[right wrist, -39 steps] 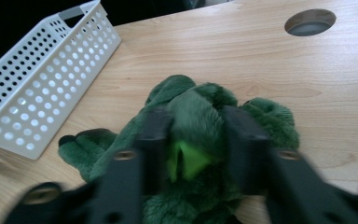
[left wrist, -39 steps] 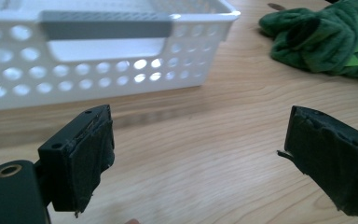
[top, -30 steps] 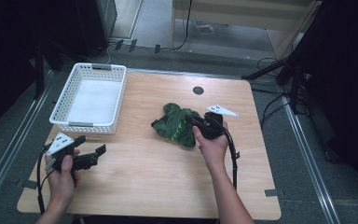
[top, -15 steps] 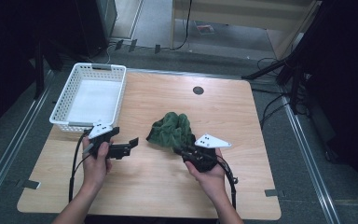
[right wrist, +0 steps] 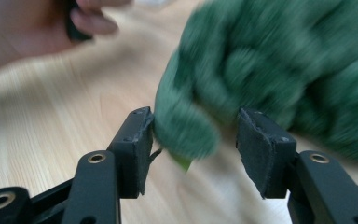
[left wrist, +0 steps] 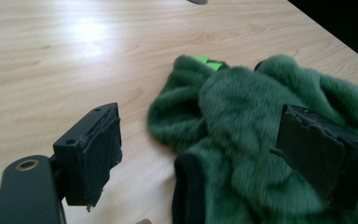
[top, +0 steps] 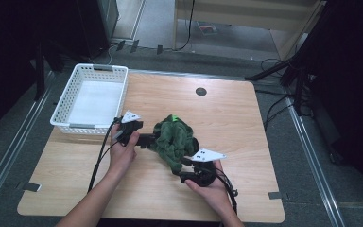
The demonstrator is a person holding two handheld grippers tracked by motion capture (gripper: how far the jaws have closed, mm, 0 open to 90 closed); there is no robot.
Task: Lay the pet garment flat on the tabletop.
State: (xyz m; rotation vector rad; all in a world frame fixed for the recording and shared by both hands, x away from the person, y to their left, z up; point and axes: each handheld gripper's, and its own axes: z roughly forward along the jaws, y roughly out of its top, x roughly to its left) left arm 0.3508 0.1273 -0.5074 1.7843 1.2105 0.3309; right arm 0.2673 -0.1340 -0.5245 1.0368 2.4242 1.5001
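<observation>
Both claws had closed in on the green fleece garment bunched mid-counter, left claw gaping, right claw parted around a fold, so each needed a deep bite before closing.

overhead forward-down on table, both gripper views close on green cloth
</observation>
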